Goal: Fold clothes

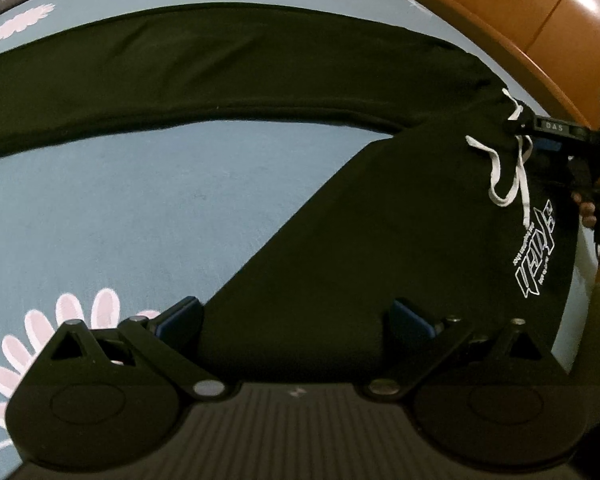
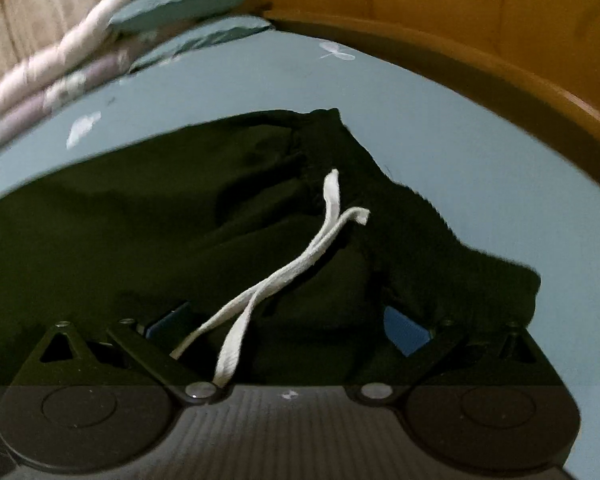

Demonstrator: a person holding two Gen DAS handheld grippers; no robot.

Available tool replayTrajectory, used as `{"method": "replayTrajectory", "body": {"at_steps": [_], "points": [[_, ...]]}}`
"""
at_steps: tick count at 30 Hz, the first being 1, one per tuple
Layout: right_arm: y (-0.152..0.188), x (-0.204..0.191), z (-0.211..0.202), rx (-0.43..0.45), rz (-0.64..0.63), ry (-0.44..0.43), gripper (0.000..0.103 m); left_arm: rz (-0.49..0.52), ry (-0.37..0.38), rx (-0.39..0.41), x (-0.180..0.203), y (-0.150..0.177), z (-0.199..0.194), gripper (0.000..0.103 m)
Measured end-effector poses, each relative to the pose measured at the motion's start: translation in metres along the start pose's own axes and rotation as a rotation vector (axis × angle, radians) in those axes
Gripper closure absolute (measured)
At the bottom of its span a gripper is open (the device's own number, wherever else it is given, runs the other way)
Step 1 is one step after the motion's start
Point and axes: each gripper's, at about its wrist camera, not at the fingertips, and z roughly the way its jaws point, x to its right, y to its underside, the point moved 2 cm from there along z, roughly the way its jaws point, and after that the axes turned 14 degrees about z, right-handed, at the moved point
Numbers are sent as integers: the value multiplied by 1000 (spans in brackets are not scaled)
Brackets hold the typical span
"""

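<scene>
Left gripper point(image 1: 296, 320): two black fingers with blue pads, spread wide, astride the near end of one trouser leg. The cloth passes between the pads; no pinch is evident.

Right gripper point(image 2: 290, 322): two fingers, likewise spread wide, over the waistband end of the trousers. Whether the pads touch the cloth cannot be told. In the left wrist view this gripper appears at 3 o'clock point(image 1: 540, 126), beside the waistband, with white letters "DAS" on its finger; part of a hand point(image 1: 588, 210) shows behind it.

Trousers point(image 1: 340, 240): one pair, black, soft matte knit, lying on the bed. Two legs are counted: one runs from the left gripper toward 2 o'clock, the other stretches across toward 9 o'clock. The legs meet at the waistband.

Drawstring point(image 2: 284, 272): one white flat woven cord, two loose ends, crossing each other and trailing to the right gripper's base.

Logo point(image 1: 534, 256): one white outlined print on the trousers near the waistband; the lettering is not legible.

Bedsheet point(image 1: 140, 208): blue-grey, smooth, printed with pink and white flowers.

Bed frame point(image 1: 540, 20): glossy orange-brown wood, curving along 1 to 3 o'clock.

Pillows point(image 2: 188, 0): stacked at 11 o'clock in the right wrist view; blurred, number uncertain.
</scene>
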Motion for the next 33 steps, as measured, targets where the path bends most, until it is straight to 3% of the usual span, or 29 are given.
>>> {"method": "replayTrajectory", "body": {"at_steps": [4,7,10,16,19,23,28,33], "points": [[-9,-8,-10,3,40,10,0,-9,-6,4,-4,0,-1,3],[-16,-21,-24,43,29,-60,0,-11,-2,5,-5,-1,-2,3],[-22,-34,-16,24,-7,-90,0,-1,1,7,-4,-2,-1,3],[-17,-29,26,-46,29,-17,0,6,6,18,-3,0,-3,3],[-26,-26,25,-31,36,9,0,12,1,15,-4,1,-4,3],[-32,-35,-11,23,42,23,0,23,12,45,-4,1,-10,3],[-4,-43,-67,-15,18,-68,0,76,34,79,4,6,-19,3],[56,-58,-89,-43,-102,-20,0,139,33,110,13,19,-31,3]]}}
